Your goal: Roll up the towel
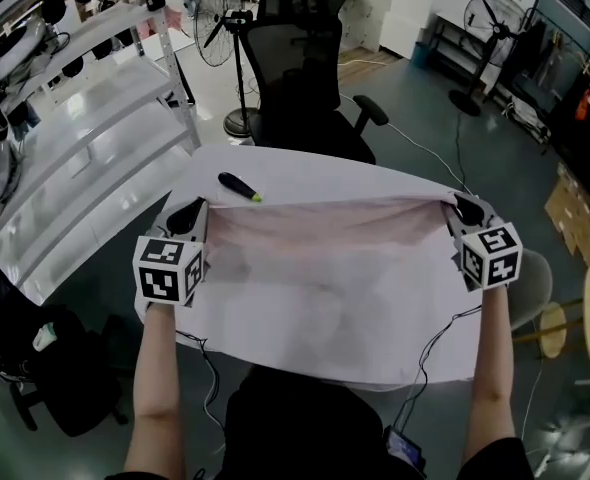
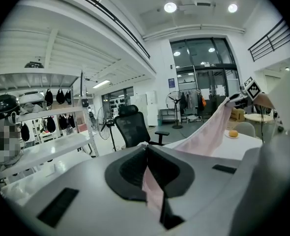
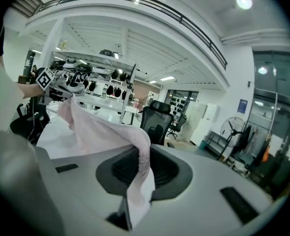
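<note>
Across the middle of the head view, the pale pink towel (image 1: pixel 325 278) is stretched wide between the two tools, its far edge pulled nearly taut with a slight sag in the centre. The rest of the cloth spreads toward the bottom of the frame and hides the near part of the white table (image 1: pixel 305 168). Whether its lower edge rests on the table or hangs free cannot be told.

At centre left, the left gripper (image 1: pixel 187 215) has its jaws clamped on the towel's far left corner. In the left gripper view, the cloth (image 2: pixel 209 127) runs from the closed jaws up toward the right of the frame. At centre right, the right gripper (image 1: pixel 467 209) is clamped on the far right corner. In the right gripper view, a fold of towel (image 3: pixel 101 132) is pinched between the jaws and trails to the upper left.

Just beyond the towel's far edge, left of centre, a dark pen (image 1: pixel 239 186) with a green tip lies on the bare table. Behind the table, at upper centre, stands a black office chair (image 1: pixel 300 78). White shelving (image 1: pixel 85 158) fills the left side.
</note>
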The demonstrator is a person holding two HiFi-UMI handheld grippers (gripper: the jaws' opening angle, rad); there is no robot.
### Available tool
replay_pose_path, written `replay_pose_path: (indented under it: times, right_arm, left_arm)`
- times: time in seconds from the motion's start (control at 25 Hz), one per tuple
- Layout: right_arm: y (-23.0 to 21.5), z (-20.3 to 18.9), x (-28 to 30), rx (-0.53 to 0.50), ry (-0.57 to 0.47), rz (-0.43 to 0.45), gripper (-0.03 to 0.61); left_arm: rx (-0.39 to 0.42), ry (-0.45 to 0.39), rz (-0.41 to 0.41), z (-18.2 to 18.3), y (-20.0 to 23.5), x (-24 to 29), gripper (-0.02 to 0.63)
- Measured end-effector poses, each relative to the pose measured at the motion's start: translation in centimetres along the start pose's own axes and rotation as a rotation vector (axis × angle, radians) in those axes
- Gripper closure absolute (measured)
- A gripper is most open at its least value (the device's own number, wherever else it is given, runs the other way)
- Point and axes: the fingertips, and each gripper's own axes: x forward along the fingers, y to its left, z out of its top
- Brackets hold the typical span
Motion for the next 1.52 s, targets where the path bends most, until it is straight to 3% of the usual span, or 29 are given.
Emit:
replay_pose_path:
  times: [0.12, 0.28, 0.44, 0.64, 1.0, 1.12, 1.2, 1.28, 1.36, 1.52]
  right_arm:
    - [-0.8, -2.3, -1.9, 0.005, 0.0, -0.013, 0.521]
    - [0.9, -8.6, -4.9, 0.012, 0.06, 0.037, 0.517]
    - [4.8, -15.7, -7.9, 0.043, 0.148, 0.11, 0.517]
    - [10.6, -23.4, -10.8, 0.044, 0.276, 0.219, 0.515]
    - [18.4, -32.4, -12.8, 0.073, 0.438, 0.349, 0.511]
    - [19.9, -34.9, -13.0, 0.056, 0.507, 0.385, 0.485]
    - [20.2, -36.1, -13.1, 0.039, 0.558, 0.394, 0.409]
    - [19.8, -36.0, -13.7, 0.035, 0.585, 0.395, 0.346]
    - [18.6, -34.9, -14.5, 0.045, 0.583, 0.399, 0.252]
    - [13.6, -30.5, -13.5, 0.077, 0.479, 0.361, 0.236]
  left_arm:
    - [0.034, 0.05, -0.066, -1.4, -3.1, 0.0, 0.598]
    - [0.078, 0.179, -0.18, -5.8, -6.9, -0.9, 0.598]
    - [0.081, 0.332, -0.282, -11.4, -9.9, -2.4, 0.598]
    - [0.084, 0.507, -0.354, -18.0, -11.7, -4.4, 0.598]
    - [0.241, 0.791, -0.492, -27.4, -13.4, -7.9, 0.598]
    - [0.288, 0.829, -0.523, -29.7, -14.1, -8.4, 0.597]
    - [0.304, 0.85, -0.571, -30.5, -14.8, -8.5, 0.576]
    - [0.287, 0.868, -0.625, -30.0, -15.7, -9.2, 0.383]
    - [0.276, 0.824, -0.644, -28.1, -16.5, -9.0, 0.324]
    - [0.278, 0.674, -0.709, -23.7, -20.3, -7.4, 0.324]
